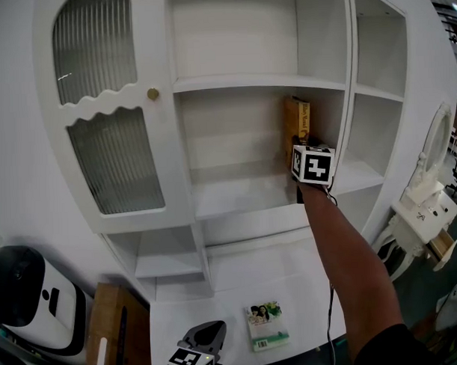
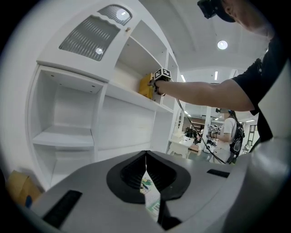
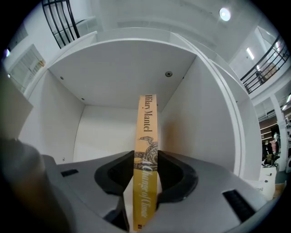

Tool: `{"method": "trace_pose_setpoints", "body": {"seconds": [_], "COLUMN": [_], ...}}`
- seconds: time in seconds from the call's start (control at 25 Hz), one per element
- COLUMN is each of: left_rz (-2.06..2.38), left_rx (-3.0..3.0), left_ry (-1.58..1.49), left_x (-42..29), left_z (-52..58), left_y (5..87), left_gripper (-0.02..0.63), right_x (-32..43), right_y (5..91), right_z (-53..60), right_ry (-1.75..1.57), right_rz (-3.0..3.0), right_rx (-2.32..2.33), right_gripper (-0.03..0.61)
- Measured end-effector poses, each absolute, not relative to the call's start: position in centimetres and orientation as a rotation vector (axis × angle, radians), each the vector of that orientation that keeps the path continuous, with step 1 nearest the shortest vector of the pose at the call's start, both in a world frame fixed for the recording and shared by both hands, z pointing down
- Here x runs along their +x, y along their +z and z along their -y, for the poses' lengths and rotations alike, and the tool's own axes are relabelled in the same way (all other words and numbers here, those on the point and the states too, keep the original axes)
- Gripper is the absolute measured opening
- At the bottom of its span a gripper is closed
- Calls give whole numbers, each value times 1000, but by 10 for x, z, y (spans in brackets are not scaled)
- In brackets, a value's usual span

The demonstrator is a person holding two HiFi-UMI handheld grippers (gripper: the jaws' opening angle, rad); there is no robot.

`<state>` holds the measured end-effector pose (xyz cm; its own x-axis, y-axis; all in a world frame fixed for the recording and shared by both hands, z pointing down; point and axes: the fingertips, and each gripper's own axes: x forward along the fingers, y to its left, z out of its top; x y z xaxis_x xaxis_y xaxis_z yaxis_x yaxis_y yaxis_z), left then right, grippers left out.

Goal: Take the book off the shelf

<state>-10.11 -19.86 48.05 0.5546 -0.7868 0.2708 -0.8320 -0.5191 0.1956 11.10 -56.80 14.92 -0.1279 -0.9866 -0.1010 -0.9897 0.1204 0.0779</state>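
Note:
A yellow book (image 1: 299, 119) stands upright on the middle shelf (image 1: 236, 196), at its right end next to the side wall. My right gripper (image 1: 302, 154) reaches into that shelf with its marker cube just below the book. In the right gripper view the book's spine (image 3: 146, 150) fills the gap between the jaws, and my right gripper (image 3: 146, 160) is shut on it. My left gripper (image 1: 206, 334) hangs low over the white table with its jaws together; in its own view the left gripper (image 2: 145, 157) holds nothing.
A small booklet (image 1: 267, 326) with a green cover lies on the white table (image 1: 292, 295), to the right of the left gripper. A ribbed-glass cabinet door (image 1: 111, 145) with a brass knob (image 1: 153, 93) is left of the shelves. A white dresser (image 1: 424, 208) stands at the right.

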Motion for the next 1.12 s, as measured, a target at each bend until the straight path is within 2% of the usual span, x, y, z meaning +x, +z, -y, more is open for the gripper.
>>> {"method": "trace_pose_setpoints", "body": {"seconds": [0.76,0.96,1.12], "left_rz": [1304,1284,1272], "left_rx": [2568,2592,2612], "left_ry": [246,240,257], "left_x": [-77,-64,-56], "left_z": [201,205,208], "left_y": [475,469,468], "left_gripper": [11,11,11], "right_x": [135,144,149], "right_y": [119,127,162], "right_z": [395,338,303], "right_ry": [171,136,-28], "right_rz": [-2403,-2465,-2530], "right_rx": [-1443,-1239,-1060], "right_gripper": [158,158,158]}}
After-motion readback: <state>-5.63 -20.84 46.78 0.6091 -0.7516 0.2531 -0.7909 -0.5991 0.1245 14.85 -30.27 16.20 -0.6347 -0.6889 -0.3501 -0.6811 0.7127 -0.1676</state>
